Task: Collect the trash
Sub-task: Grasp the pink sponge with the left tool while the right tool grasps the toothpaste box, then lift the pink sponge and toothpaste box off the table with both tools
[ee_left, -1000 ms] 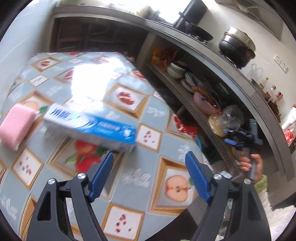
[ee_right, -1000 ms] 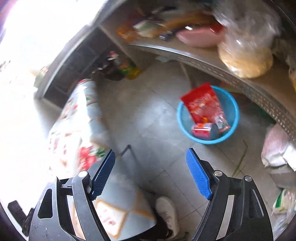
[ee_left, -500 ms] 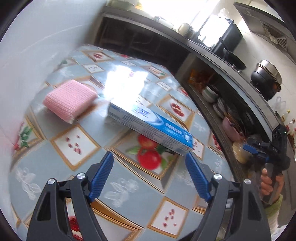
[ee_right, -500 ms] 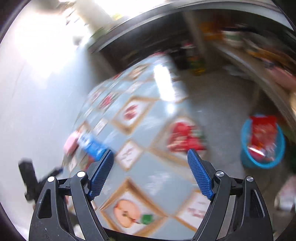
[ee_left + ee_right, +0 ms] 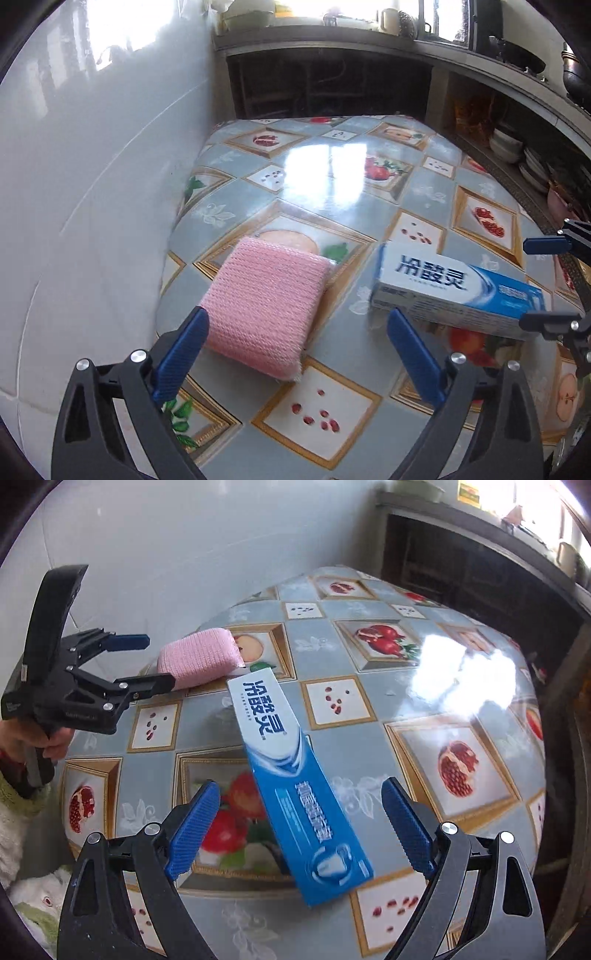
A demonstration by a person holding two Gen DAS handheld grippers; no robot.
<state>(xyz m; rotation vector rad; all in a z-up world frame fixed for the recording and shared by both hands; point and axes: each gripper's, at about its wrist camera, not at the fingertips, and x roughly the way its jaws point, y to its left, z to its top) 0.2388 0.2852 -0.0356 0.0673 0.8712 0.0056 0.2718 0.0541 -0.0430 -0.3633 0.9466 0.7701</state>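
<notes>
- Left tongs (image 5: 297,352) stand wide, jaws just opened further, nothing gripped; the near end of a pink knitted rectangular sponge pad (image 5: 266,308) lies between the blue pads, which do not touch it.
- Right tongs (image 5: 301,830) are also wide, jaws just opened further; the near half of a long blue-and-white cardboard toothpaste box (image 5: 291,779) lies between the pads, untouched.
- Seen from the right wrist, the left tongs (image 5: 147,661) reach in from the left, held by a hand (image 5: 22,738) with a green-and-white sleeve, one finger in front of the sponge pad (image 5: 201,657).
- Seen from the left wrist, the right tongs (image 5: 546,284) enter at the right edge, around the far end of the toothpaste box (image 5: 454,291).
- Both items rest on the desk (image 5: 332,177), covered in a glossy grey-blue cloth printed with framed fruit; box and sponge lie just beside each other.
- White tiled wall (image 5: 92,184) borders the desk on the left; dark shelves (image 5: 325,85) stand behind it.
</notes>
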